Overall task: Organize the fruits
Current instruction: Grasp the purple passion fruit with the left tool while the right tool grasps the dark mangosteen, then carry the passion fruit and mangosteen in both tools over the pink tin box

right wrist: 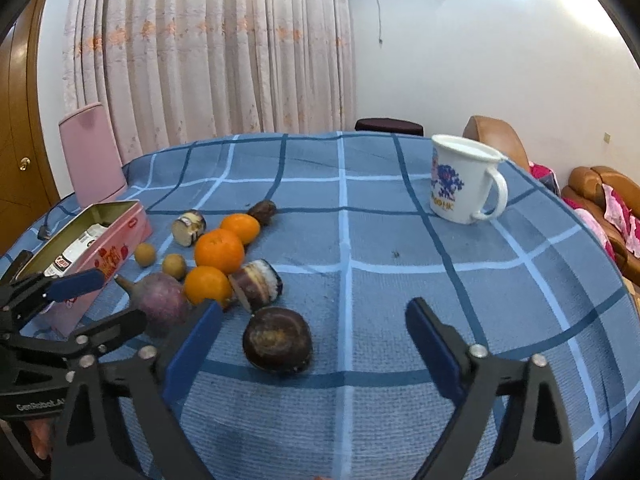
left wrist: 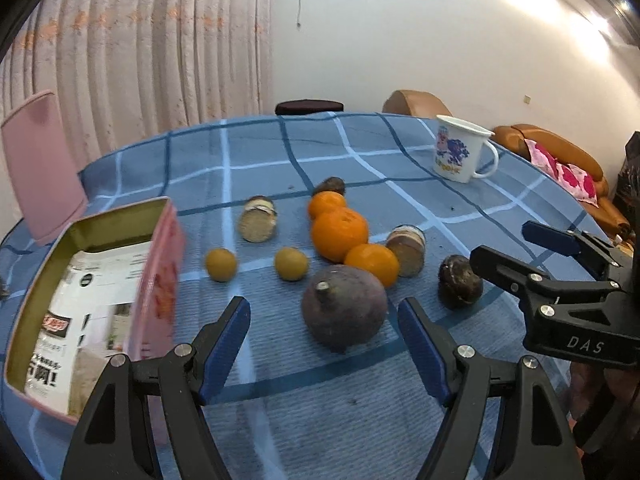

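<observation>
On the blue checked tablecloth (right wrist: pixel 400 236) lies a cluster of produce. It holds three oranges (left wrist: pixel 339 232), two small yellow fruits (left wrist: pixel 221 264), two cut stubs (left wrist: pixel 258 220) and a purple round root (left wrist: pixel 344 312). My left gripper (left wrist: pixel 322 302) is open, its blue pads flanking the purple root (right wrist: pixel 164 300) without touching it. A dark brown fruit (right wrist: pixel 277 338) lies just ahead of my right gripper (right wrist: pixel 316 306), nearer its left finger. That gripper is open and its pads are clear of the fruit. An open pink tin (left wrist: pixel 160 272) stands to the left.
A white printed mug (right wrist: pixel 464 184) stands at the far right of the table. Another dark fruit (right wrist: pixel 263 211) lies behind the oranges. A pink chair back (right wrist: pixel 92 152) and curtains are beyond the table's left edge, a brown sofa (left wrist: pixel 560 148) to the right.
</observation>
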Demonstrator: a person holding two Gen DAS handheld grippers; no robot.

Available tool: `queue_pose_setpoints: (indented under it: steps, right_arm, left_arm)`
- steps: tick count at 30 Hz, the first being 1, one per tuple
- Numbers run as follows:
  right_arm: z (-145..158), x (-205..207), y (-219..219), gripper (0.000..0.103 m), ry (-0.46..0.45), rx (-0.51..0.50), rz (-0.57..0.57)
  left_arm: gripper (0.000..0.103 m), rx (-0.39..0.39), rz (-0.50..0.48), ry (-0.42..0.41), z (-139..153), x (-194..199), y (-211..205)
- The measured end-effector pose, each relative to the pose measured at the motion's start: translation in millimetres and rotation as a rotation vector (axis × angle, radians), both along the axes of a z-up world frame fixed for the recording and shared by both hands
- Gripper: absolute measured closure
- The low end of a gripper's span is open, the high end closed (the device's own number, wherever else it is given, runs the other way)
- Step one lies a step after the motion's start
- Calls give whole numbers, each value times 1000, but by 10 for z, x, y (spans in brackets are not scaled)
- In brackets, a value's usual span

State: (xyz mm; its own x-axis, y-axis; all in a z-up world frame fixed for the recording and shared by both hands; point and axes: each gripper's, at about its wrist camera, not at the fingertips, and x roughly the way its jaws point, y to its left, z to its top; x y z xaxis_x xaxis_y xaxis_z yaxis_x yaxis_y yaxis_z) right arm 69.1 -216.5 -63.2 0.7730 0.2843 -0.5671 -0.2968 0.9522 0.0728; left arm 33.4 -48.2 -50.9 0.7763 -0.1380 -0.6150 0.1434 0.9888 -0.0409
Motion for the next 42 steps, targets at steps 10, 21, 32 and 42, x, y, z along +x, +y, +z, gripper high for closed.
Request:
queue_pose_setpoints:
  steps: [10, 21, 32, 42]
  right_arm:
    - [-64, 71, 97, 25, 48, -25, 50]
    - [-248, 277, 280, 57, 182, -65, 153]
    - [-44, 60, 473, 57, 71, -18, 219]
    - [220, -11, 838, 57, 3, -10, 334]
  left_arm:
    - [49, -20, -44, 52, -87, 164, -68]
    - [49, -56, -35, 17, -43, 98, 46]
    - [49, -47, 33, -74, 129, -78, 303]
    - [49, -34, 116, -135, 280, -185, 606]
